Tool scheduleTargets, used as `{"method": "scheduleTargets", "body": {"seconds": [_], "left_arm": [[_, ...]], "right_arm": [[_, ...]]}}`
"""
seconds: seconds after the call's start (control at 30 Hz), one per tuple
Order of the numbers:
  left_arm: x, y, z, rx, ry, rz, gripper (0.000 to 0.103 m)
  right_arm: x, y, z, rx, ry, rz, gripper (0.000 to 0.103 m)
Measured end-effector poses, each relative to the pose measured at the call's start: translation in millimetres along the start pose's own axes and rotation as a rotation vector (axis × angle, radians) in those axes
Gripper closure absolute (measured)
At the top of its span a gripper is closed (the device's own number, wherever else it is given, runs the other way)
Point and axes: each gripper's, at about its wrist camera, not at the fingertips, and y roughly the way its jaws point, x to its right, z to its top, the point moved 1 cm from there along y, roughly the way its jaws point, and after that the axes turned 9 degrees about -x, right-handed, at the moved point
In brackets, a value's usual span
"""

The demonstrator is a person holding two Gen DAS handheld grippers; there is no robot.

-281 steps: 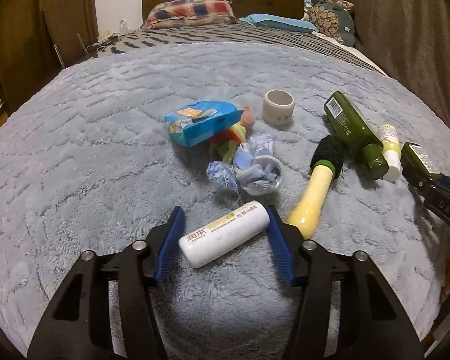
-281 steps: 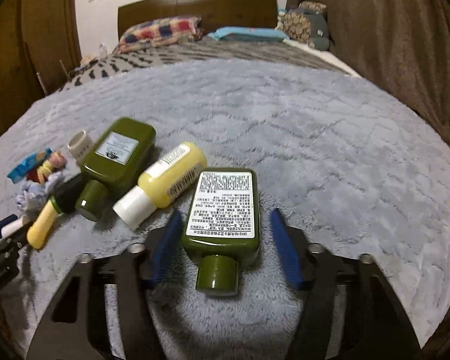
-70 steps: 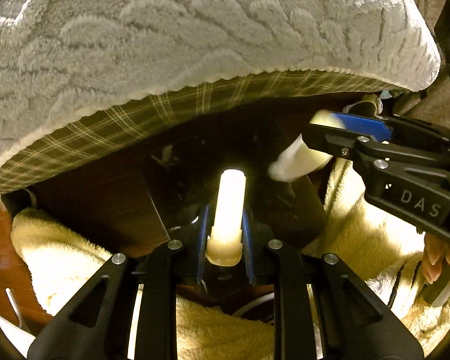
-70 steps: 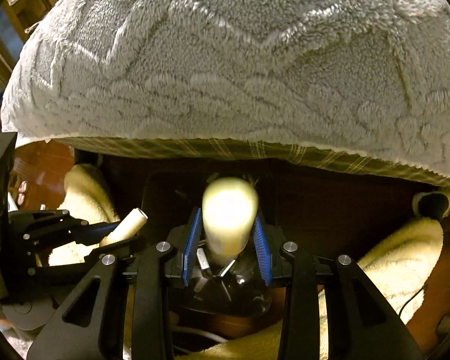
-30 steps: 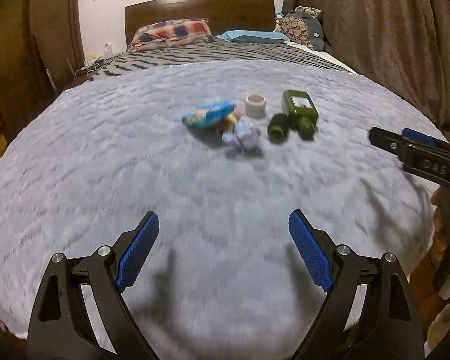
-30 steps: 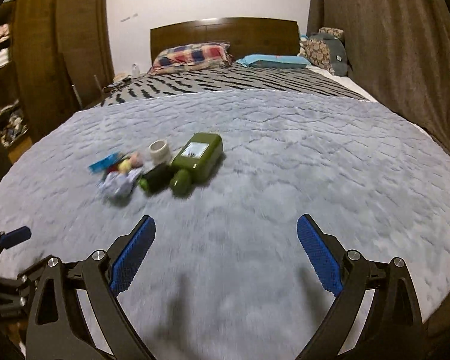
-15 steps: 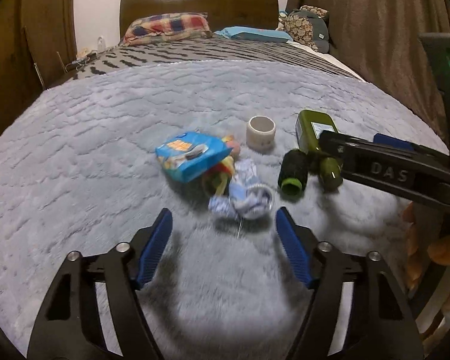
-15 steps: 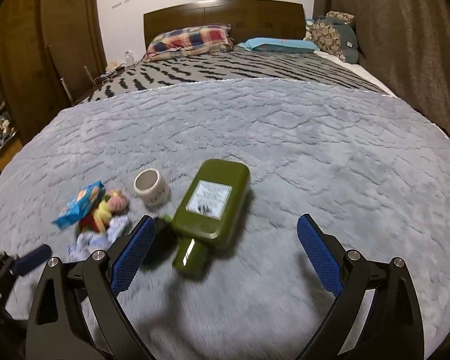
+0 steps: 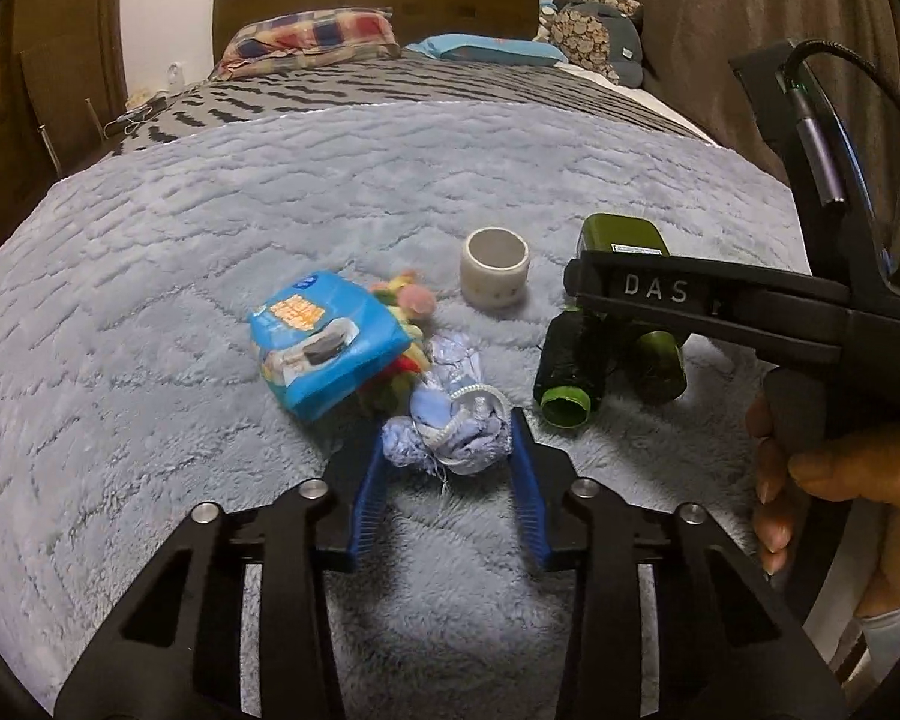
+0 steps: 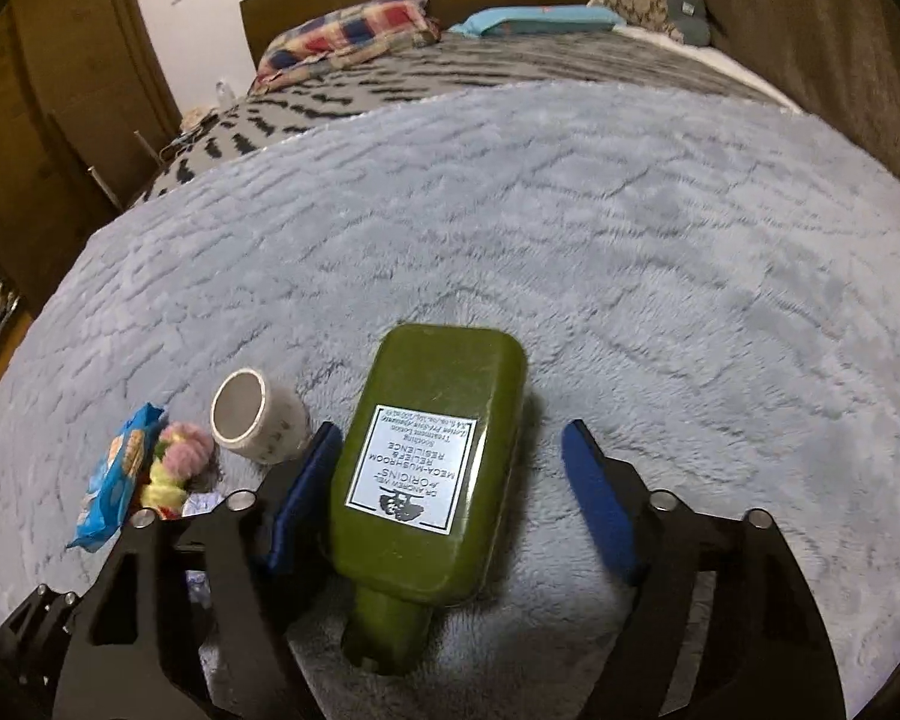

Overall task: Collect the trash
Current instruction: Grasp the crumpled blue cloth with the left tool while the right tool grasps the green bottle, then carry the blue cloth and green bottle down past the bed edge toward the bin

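My left gripper [image 9: 448, 441] is open, its blue pads on either side of a crumpled pale-blue wad with a clear lid [image 9: 450, 426] on the grey blanket. A blue snack packet [image 9: 324, 343] and a colourful plush bit [image 9: 411, 300] lie just beyond. My right gripper [image 10: 450, 468] is open around a flat olive-green bottle [image 10: 432, 468] lying cap toward me, not clamped. In the left wrist view the right gripper's arm crosses above that bottle [image 9: 621, 234] and a dark round brush head [image 9: 570, 363].
A white tape roll [image 9: 494, 266] stands behind the pile, also in the right wrist view [image 10: 255, 408]. The fluffy blanket [image 10: 630, 240] covers the bed; pillows [image 9: 312, 39] and headboard lie far back. Curtains hang at right.
Both grippers came back from below the bed edge without the tubes they carried. They moved forward and narrowed, the left around the blue wad, the right around the green bottle.
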Motion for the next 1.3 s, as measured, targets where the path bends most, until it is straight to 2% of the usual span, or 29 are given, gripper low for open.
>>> {"method": "scheduleTargets", "body": {"seconds": [0.03, 0.13, 0.33, 0.57, 0.93, 1.3], "left_arm": [[0.3, 0.1, 0.4, -0.002, 0.003, 0.0, 0.072], [0.4, -2.6, -0.2, -0.004, 0.009, 0.005, 0.075], [0.6, -21.8, -4.1, 0.014, 0.025, 0.017, 0.077], [4.3, -71.0, -16.5, 0.084, 0.042, 0.021, 0.078], [24.4, -145.2, -70.8, 0.162, 0.092, -0.031, 0.078], [61.4, -197.7, -133.3, 0.201, 0.177, -0.034, 0.078]], "right_arm": [[-0.2, -1.3, -0.1, 0.004, -0.002, 0.007, 0.042], [-1.0, -6.5, -1.4, 0.011, -0.024, 0.007, 0.046], [-1.2, -32.2, -6.8, 0.057, -0.069, 0.003, 0.048], [-0.8, -84.7, -25.0, 0.132, -0.13, 0.002, 0.049], [-8.9, -173.3, -100.7, 0.239, -0.266, 0.067, 0.05], [-2.2, -213.0, -175.7, 0.263, -0.313, 0.122, 0.05]]}}
